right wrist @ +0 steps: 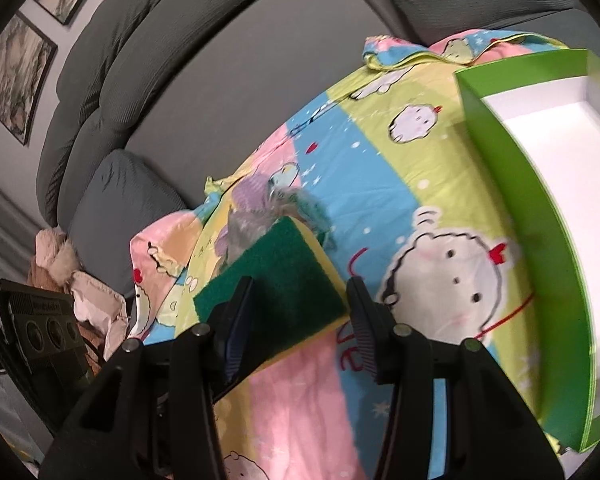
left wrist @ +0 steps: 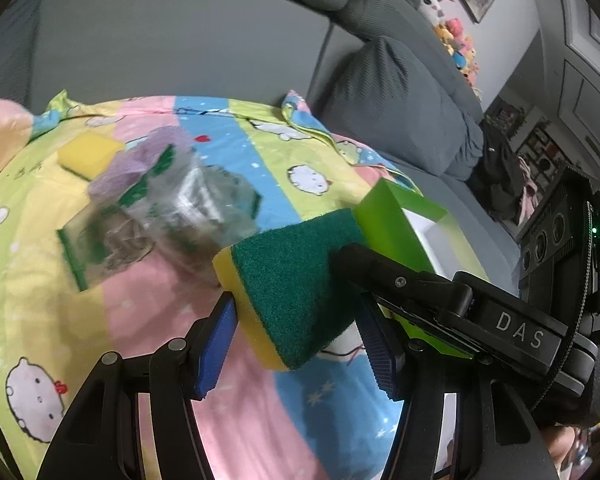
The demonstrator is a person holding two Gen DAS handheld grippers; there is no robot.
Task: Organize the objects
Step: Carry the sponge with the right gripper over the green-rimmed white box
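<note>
A green-and-yellow scrub sponge [left wrist: 292,288] sits between the fingers of both grippers, raised off a cartoon-print sheet [left wrist: 100,320]. My left gripper [left wrist: 300,340] has its blue pads spread wider than the sponge, so it is open. The right gripper's black finger [left wrist: 380,268] presses on the sponge's right side. In the right wrist view the same sponge [right wrist: 276,292] lies between my right gripper's [right wrist: 300,332] fingers; whether the pads grip it is unclear. A green box with a white inside [right wrist: 512,208] stands to the right and is empty.
A clear plastic packet with more sponges [left wrist: 160,216] and a loose yellow sponge [left wrist: 88,156] lie further back on the sheet, with a purple cloth [left wrist: 148,152]. A grey sofa backrest [left wrist: 180,40] rises behind. Plush toys [left wrist: 456,36] sit at the far right.
</note>
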